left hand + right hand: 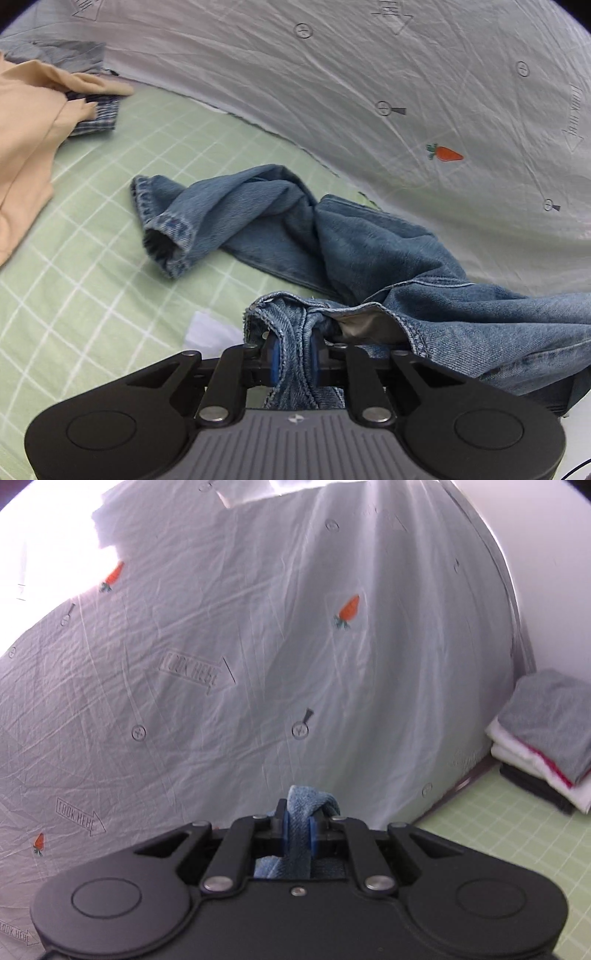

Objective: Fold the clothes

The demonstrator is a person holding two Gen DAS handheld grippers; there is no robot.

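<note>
Left gripper (pixel 293 350): blue pads clenched on a bunched denim edge of the jeans (pixel 369 243), seemingly waistband, frayed seam showing. Right gripper (pixel 298 830): likewise clamped tight on a fold of the same blue denim; only that small bunch shows in its view, the rest hangs out of sight below.

Jeans, outward from the left gripper: fabric runs away in a twisted rope across the green checked bedsheet (pixel 92 236), one leg ending in an open cuff (pixel 162 236) lying flat well beyond the gripper. Legs crossed and crumpled, nothing aligned.

Beyond the cuff, far from the left gripper: a beige garment (pixel 26 147) heaped over a plaid piece (pixel 98 118), both unfolded. Behind the jeans hangs a pale sheet with carrot prints (pixel 369 74).

Right wrist view, off to the gripper's right: a folded stack (pixel 543 738) of grey, white and dark items on the green sheet.

Judgement: partway through. Some clothes are stacked; jeans only just gripped, no fold made; shaking out and straightening comes first, at least two garments wait.
</note>
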